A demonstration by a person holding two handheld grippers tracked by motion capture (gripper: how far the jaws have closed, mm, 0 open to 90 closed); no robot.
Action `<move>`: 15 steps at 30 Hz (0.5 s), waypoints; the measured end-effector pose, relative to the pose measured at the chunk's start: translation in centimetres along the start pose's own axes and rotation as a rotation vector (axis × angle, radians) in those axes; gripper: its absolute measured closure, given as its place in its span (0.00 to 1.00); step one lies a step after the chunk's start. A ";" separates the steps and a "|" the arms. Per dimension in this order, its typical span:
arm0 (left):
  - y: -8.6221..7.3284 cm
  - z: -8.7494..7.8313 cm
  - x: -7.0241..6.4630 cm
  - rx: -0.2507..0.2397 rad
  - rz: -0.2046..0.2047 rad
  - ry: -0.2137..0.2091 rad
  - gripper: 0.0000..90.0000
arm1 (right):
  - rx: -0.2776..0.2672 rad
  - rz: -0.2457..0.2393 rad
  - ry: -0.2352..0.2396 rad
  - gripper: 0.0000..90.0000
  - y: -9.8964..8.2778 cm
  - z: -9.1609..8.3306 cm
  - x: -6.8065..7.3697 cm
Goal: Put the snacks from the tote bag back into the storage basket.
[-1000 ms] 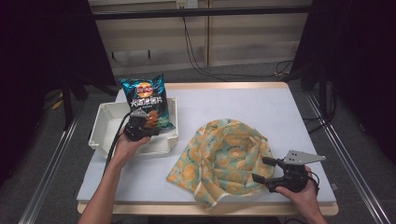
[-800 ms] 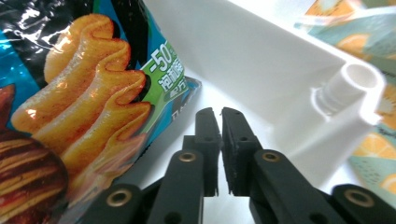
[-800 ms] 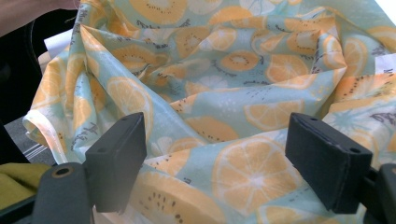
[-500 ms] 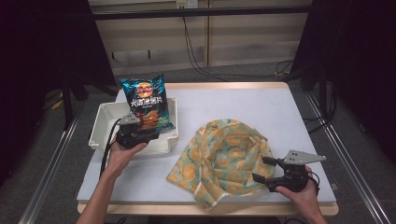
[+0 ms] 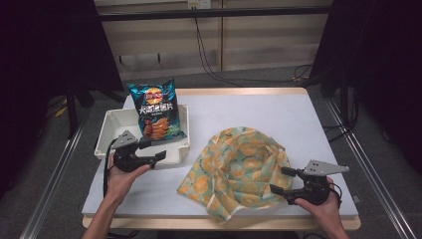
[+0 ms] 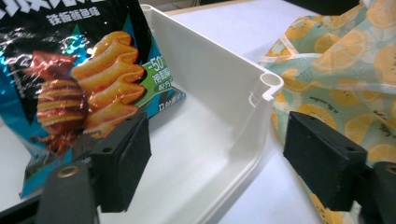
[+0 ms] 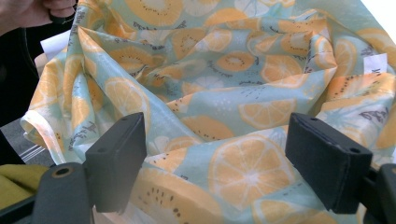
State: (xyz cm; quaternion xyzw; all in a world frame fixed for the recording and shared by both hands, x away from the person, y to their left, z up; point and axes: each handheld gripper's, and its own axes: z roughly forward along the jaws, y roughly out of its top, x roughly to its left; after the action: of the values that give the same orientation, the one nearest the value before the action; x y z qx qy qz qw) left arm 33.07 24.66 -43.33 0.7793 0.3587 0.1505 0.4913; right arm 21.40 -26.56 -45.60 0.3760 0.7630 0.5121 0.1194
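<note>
The pale grey rectangular counter (image 5: 259,119) with its light wooden edge carries everything here. Largest on it is the crumpled thin cloth printed with orange slices on pale green (image 5: 234,172), heaped toward the near right part of the counter and just beside the bin's near right corner. Next is the shallow white plastic bin (image 5: 112,124) at the near left, and in it the glossy blue bag of ridged crisps (image 5: 155,112), leaning with its top over the bin's far rim and its lower end resting on the bin floor.

The left claw (image 5: 152,151) sits at the bin's near wall; its jaws have just been opening and now stand wide apart, released, with nothing between them; the left gripper view shows the bag lying free beyond the pads (image 6: 122,165). The right claw (image 5: 281,180) hovers at the cloth's near right edge, jaws spread and not pressing on the fabric, which lies beneath and ahead of them.

Judging by this, putting the crisp bag into the bin looks finished. The cloth appears to be what remains: it is ungrasped and rumpled, so gripping an edge and then spreading, folding or moving it seems yet to come
</note>
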 end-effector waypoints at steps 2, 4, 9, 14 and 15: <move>-0.5 -0.4 -0.3 -0.011 0.001 0.023 0.19 | 0.000 0.000 -0.002 0.23 0.0 -0.1 -0.1; -1.0 -0.8 -0.8 -0.014 -0.011 0.019 0.17 | -0.002 0.002 -0.003 0.23 0.0 -0.1 -0.1; -2.2 -2.0 -2.1 -0.052 0.007 0.030 0.13 | -0.002 0.002 -0.005 0.23 0.0 -0.2 -0.1; -3.4 -2.9 -3.0 -0.100 0.005 0.049 0.11 | -0.008 0.002 -0.016 0.23 -0.1 -0.4 -0.2; -3.6 -3.0 -3.2 -0.103 0.002 0.050 0.11 | -0.011 0.006 -0.013 0.23 -0.1 -0.5 -0.2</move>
State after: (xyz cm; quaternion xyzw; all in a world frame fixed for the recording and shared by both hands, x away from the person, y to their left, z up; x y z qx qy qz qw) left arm 27.60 25.28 -44.71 0.7494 0.3620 0.1887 0.5213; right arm 21.24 -27.01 -45.48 0.3812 0.7582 0.5141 0.1250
